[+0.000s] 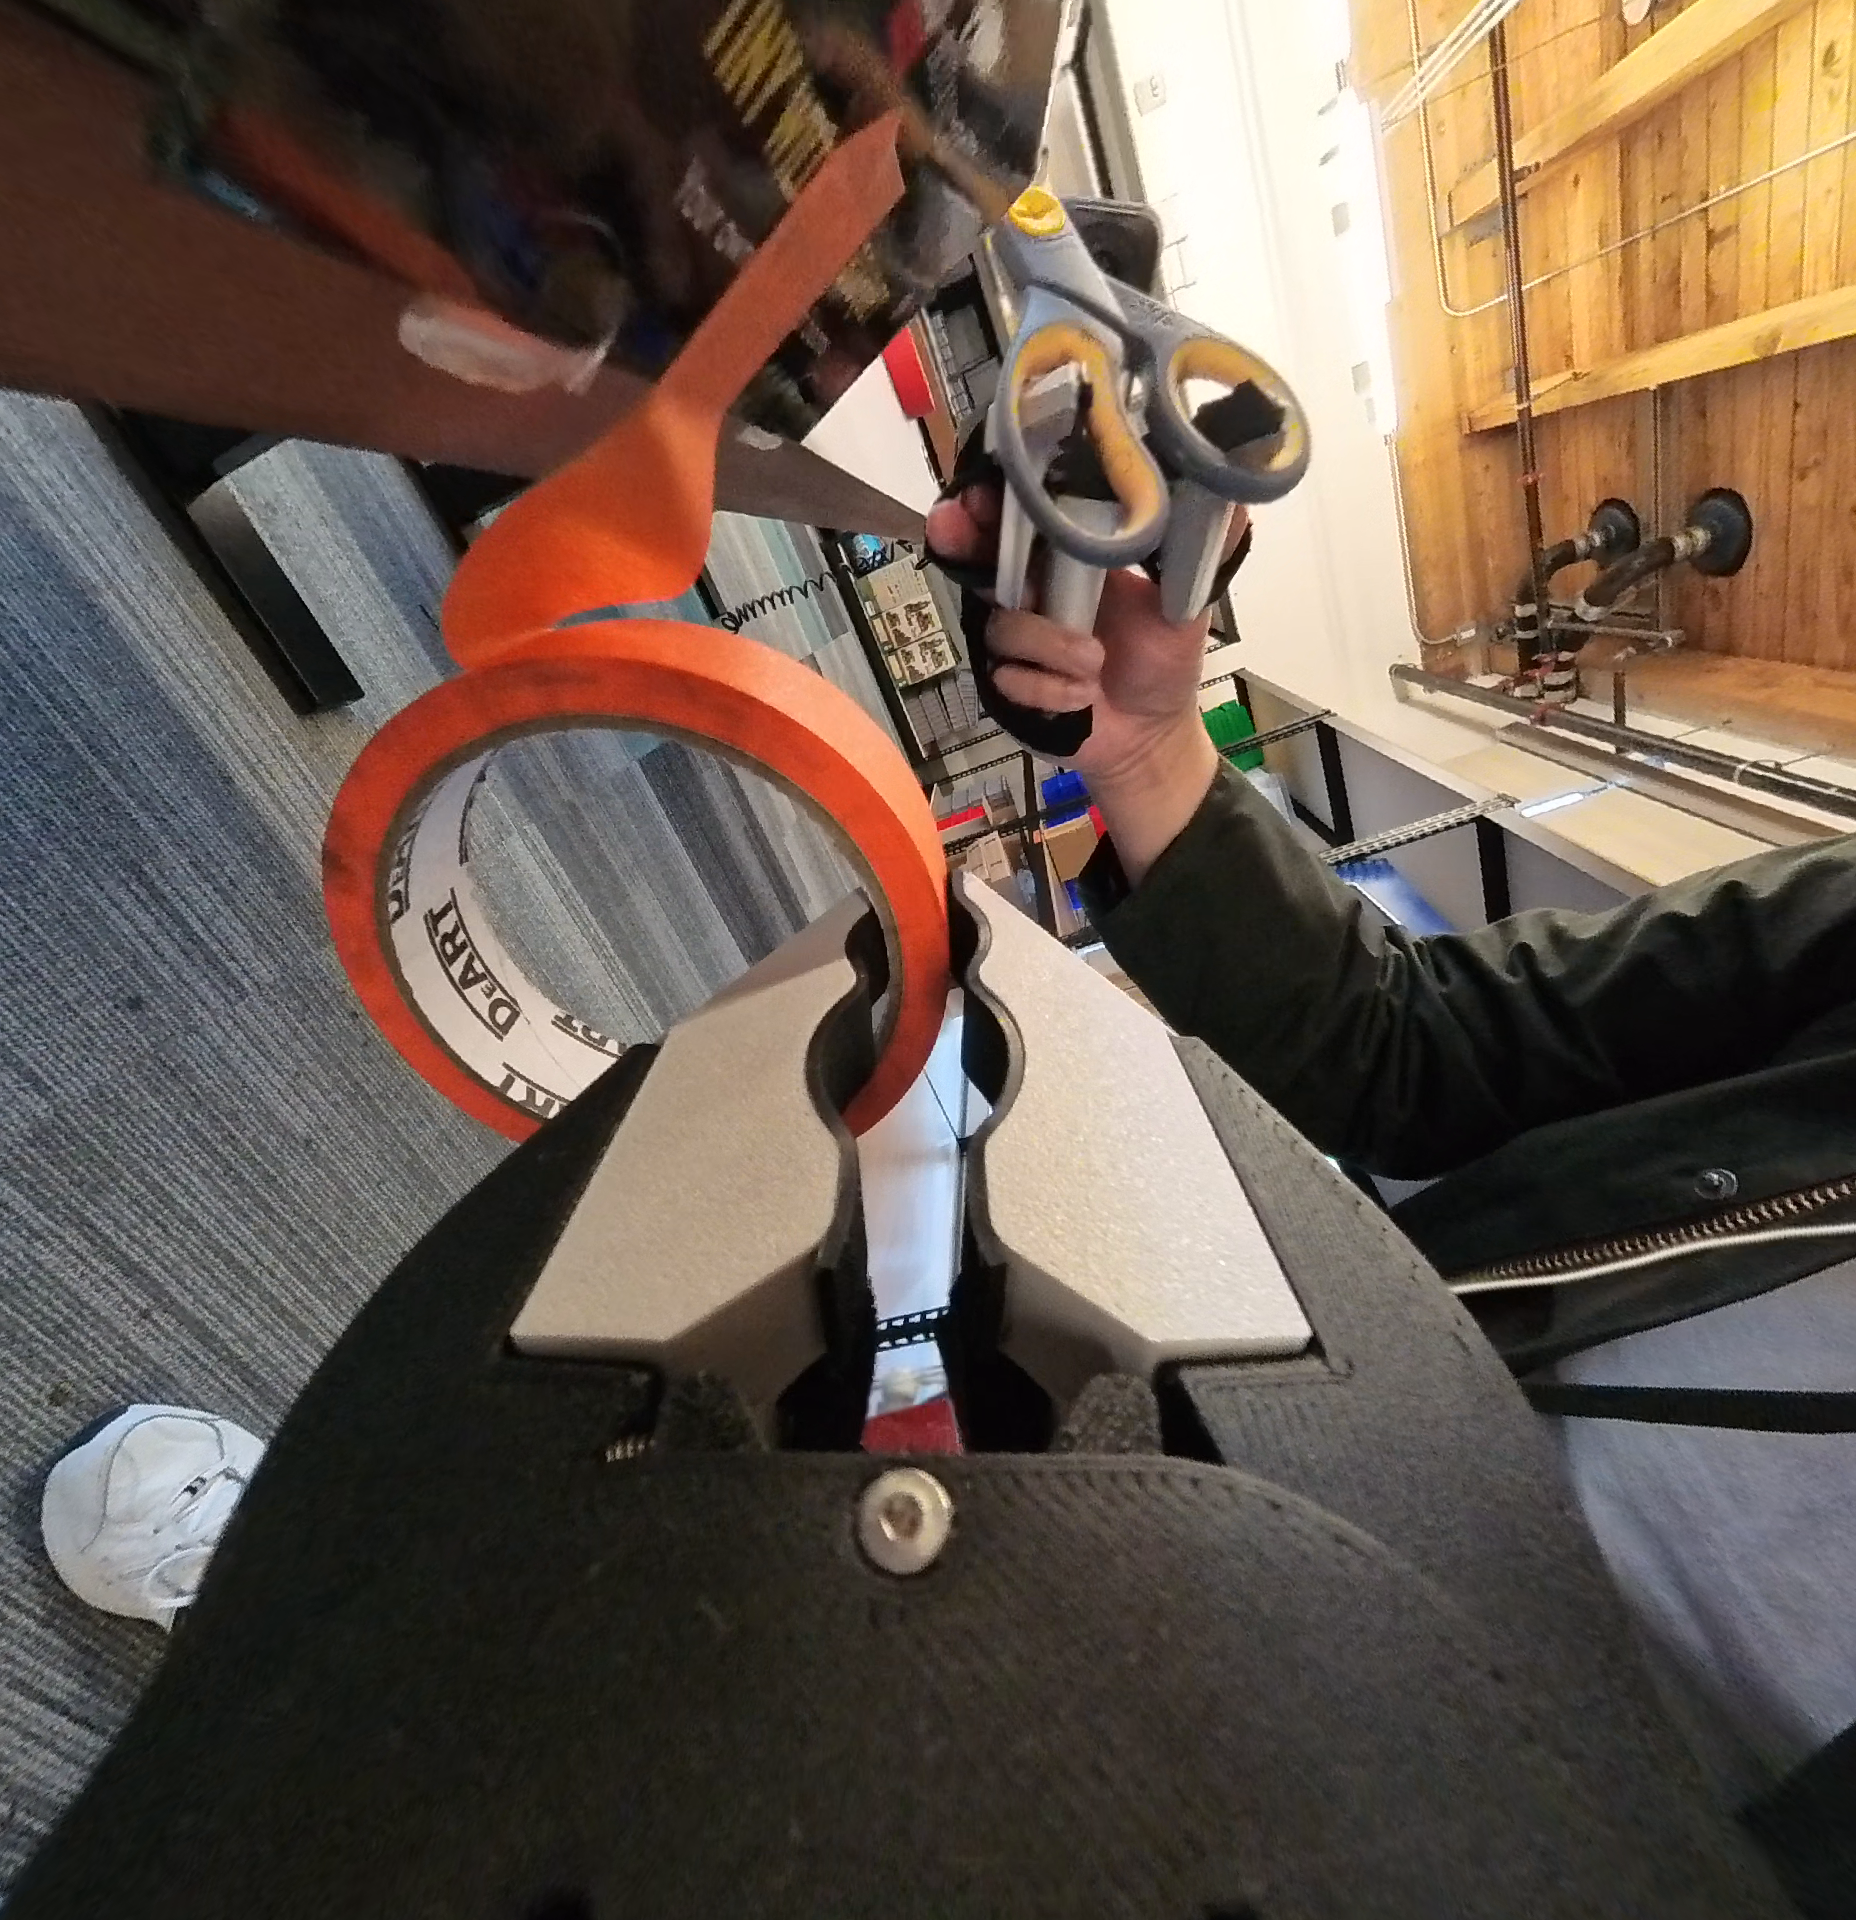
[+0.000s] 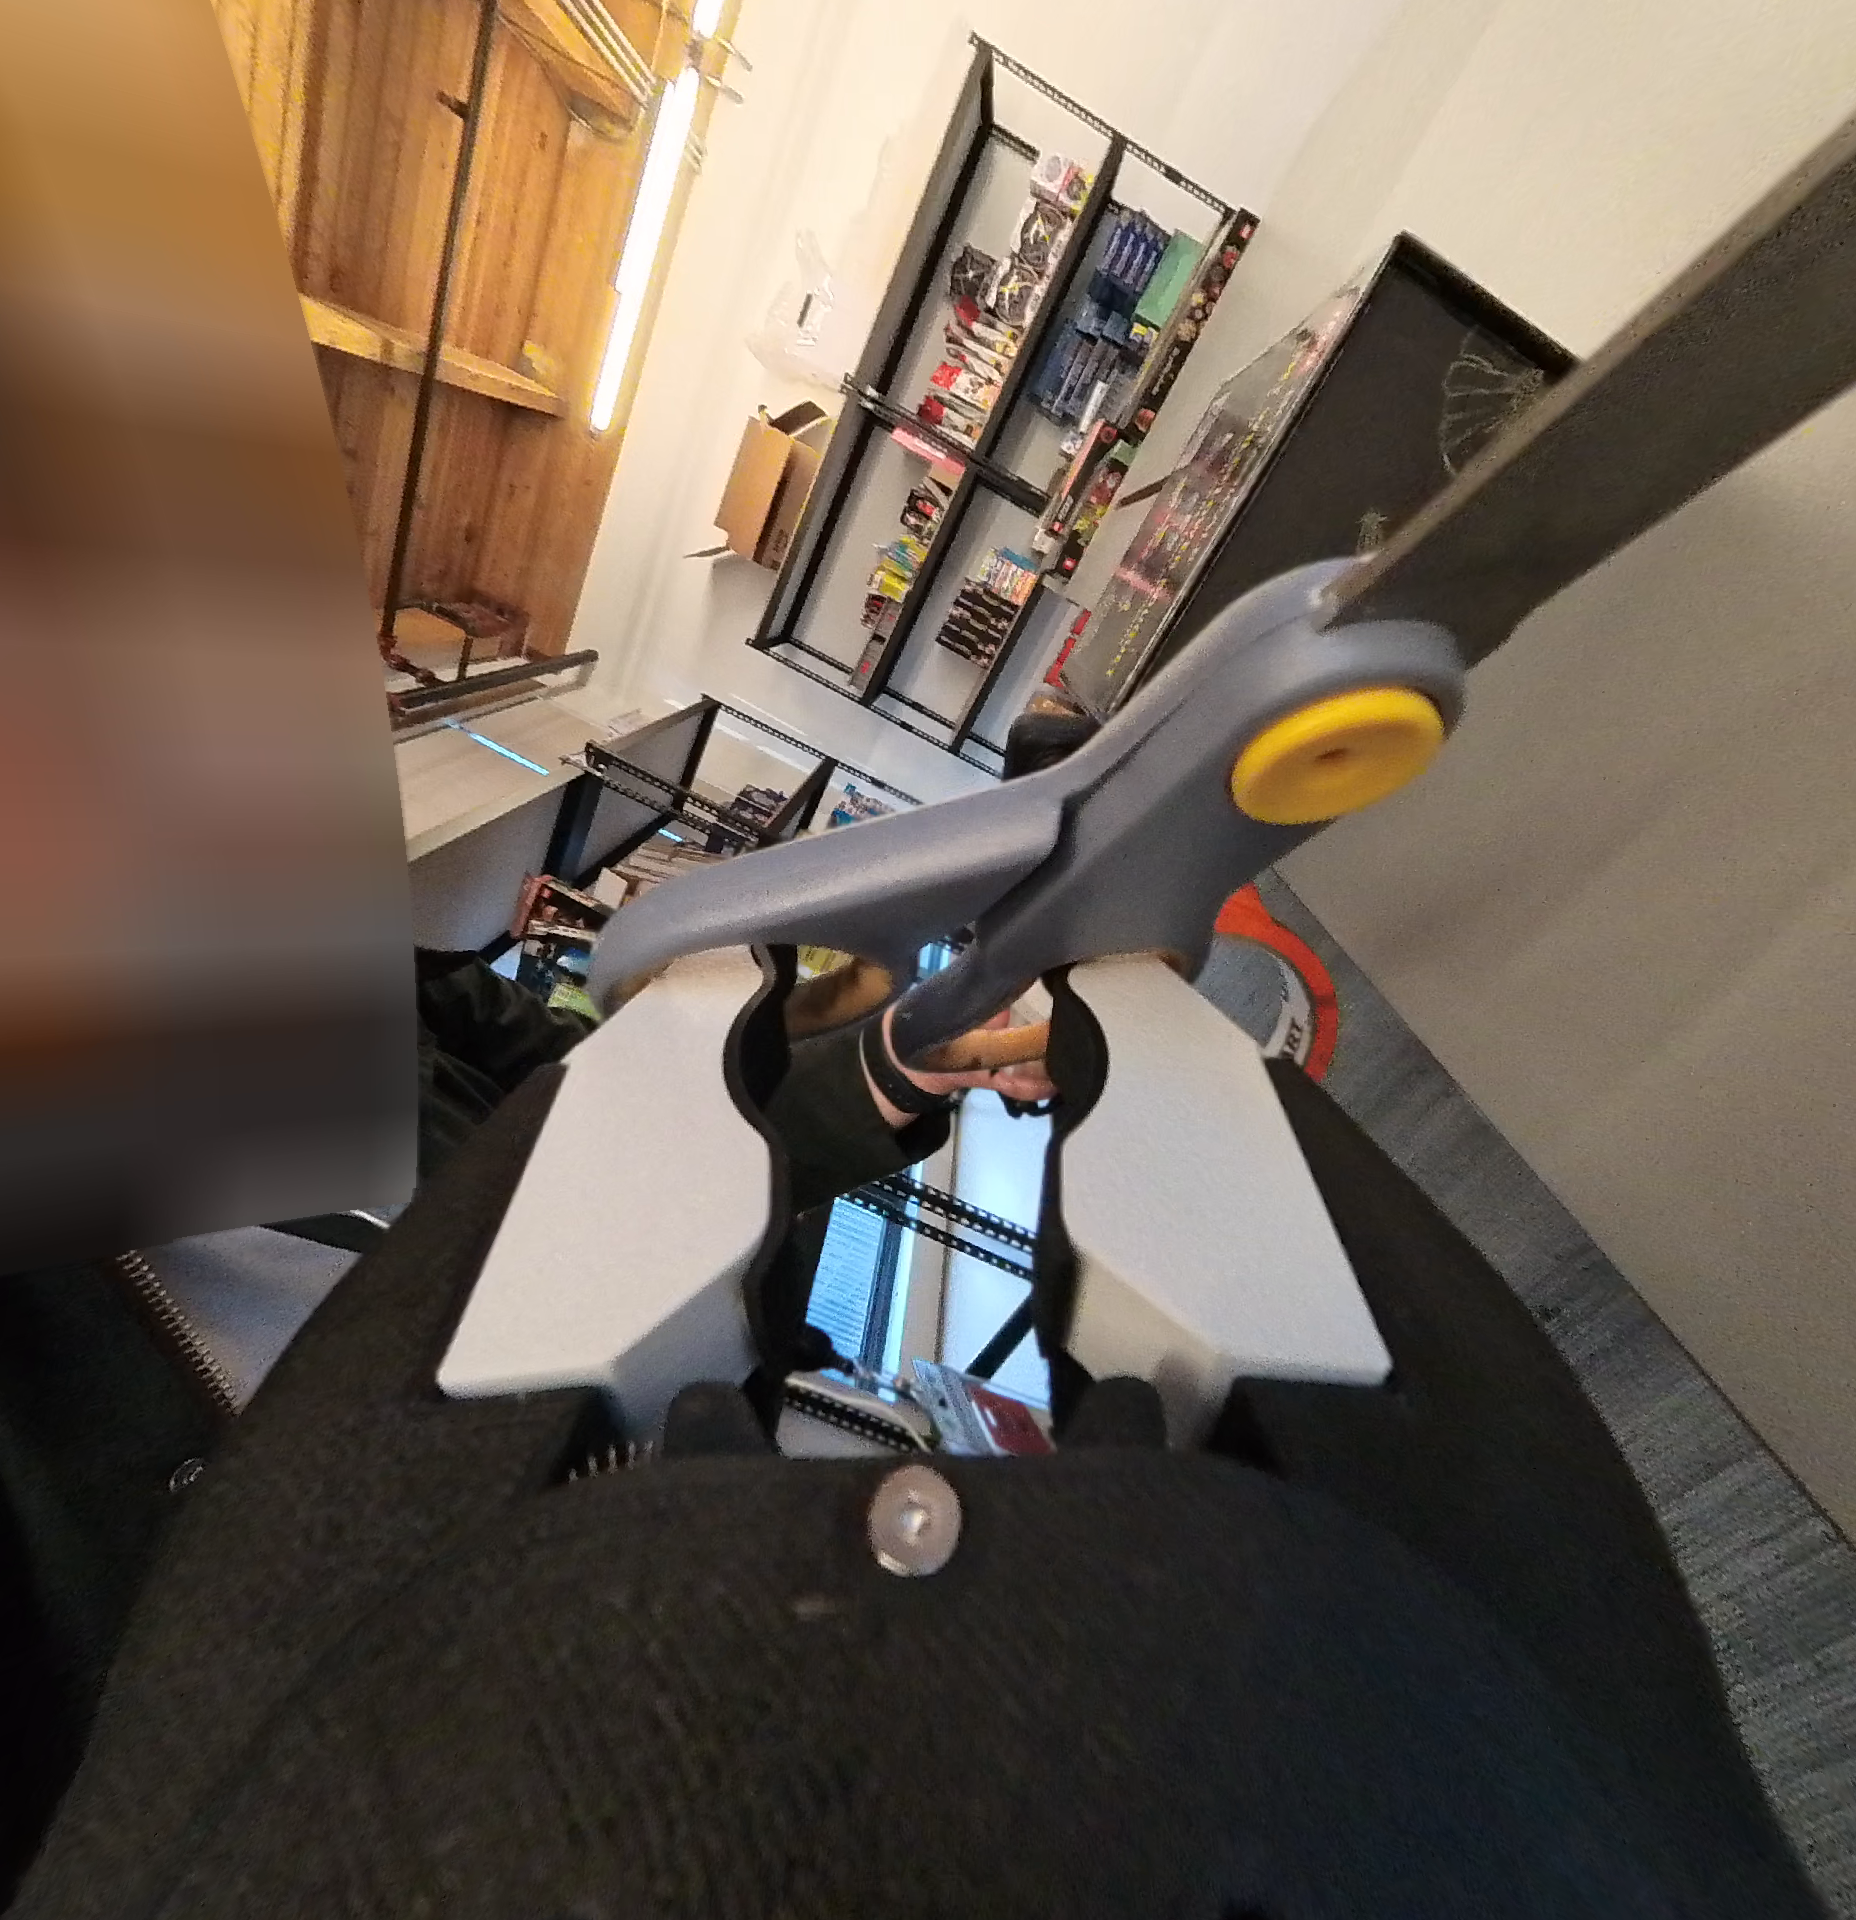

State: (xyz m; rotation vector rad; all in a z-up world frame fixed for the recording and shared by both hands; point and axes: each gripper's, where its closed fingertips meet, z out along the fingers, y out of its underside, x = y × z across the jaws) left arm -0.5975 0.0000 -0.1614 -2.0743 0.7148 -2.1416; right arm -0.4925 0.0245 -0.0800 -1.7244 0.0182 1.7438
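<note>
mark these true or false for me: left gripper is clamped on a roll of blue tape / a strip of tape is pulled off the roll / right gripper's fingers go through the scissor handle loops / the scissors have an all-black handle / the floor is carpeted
1. The left gripper is clamped on a roll of blue tape. False: the tape roll is orange.
2. A tape strip is pulled off the roll. True: it runs up to a box.
3. The right gripper has its fingers through the handle loops of the scissors. True.
4. The scissors have an all-black handle. False: grey, with yellow lining and a yellow pivot.
5. The floor is carpeted. True: grey carpet.
</note>
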